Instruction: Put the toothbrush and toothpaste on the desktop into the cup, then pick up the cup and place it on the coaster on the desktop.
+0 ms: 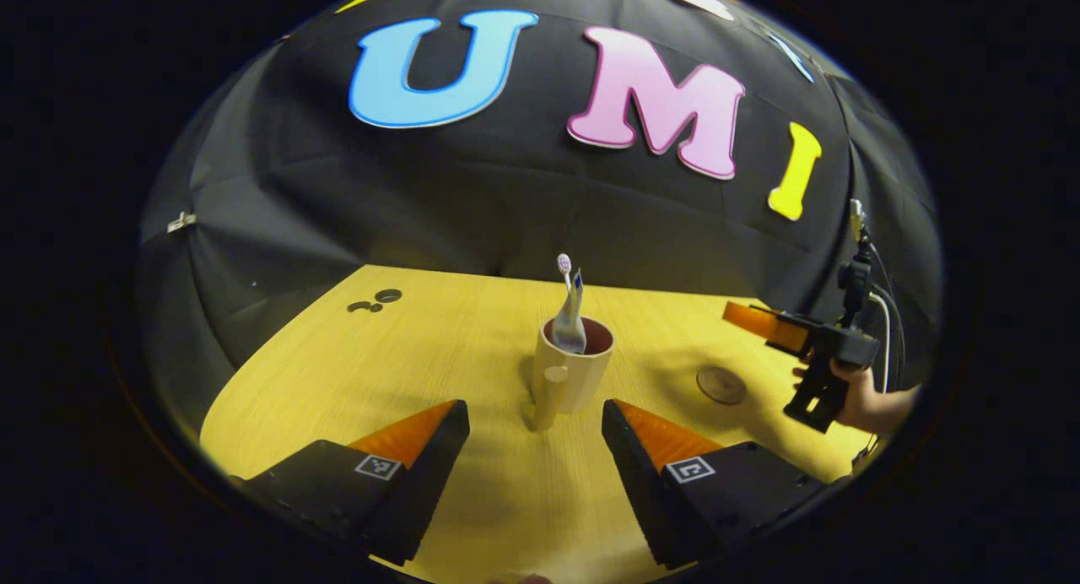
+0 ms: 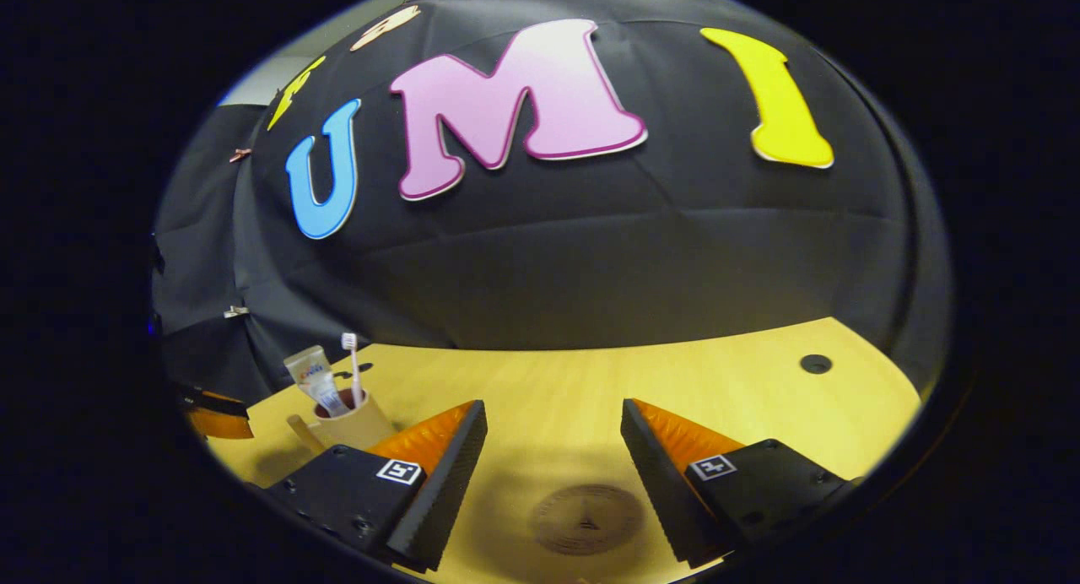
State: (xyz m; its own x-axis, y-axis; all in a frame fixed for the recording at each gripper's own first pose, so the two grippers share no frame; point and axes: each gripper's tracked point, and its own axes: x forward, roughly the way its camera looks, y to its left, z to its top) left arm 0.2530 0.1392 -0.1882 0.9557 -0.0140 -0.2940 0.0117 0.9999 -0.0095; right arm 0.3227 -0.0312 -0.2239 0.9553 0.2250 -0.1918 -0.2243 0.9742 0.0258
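Beige cup [image 1: 572,366], toothbrush [image 1: 564,264] and toothpaste [image 1: 571,318] inside, just ahead of left gripper [image 1: 535,428], fingers apart. Coaster [image 2: 585,517] beside cup, under right gripper [image 2: 553,436], fingers apart, empty. Risk: tipping top-heavy cup through off-centre grasp near handle.

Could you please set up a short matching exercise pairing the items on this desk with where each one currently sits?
Things:
1. white toothbrush
2. beige handled cup
3. round brown coaster
4. left gripper

Places or states:
A. lying bare on the yellow wooden desktop
B. open, facing the cup's handle
C. standing inside the cup beside the toothpaste tube
D. upright on the desktop, off the coaster

Pairs: 1-C, 2-D, 3-A, 4-B
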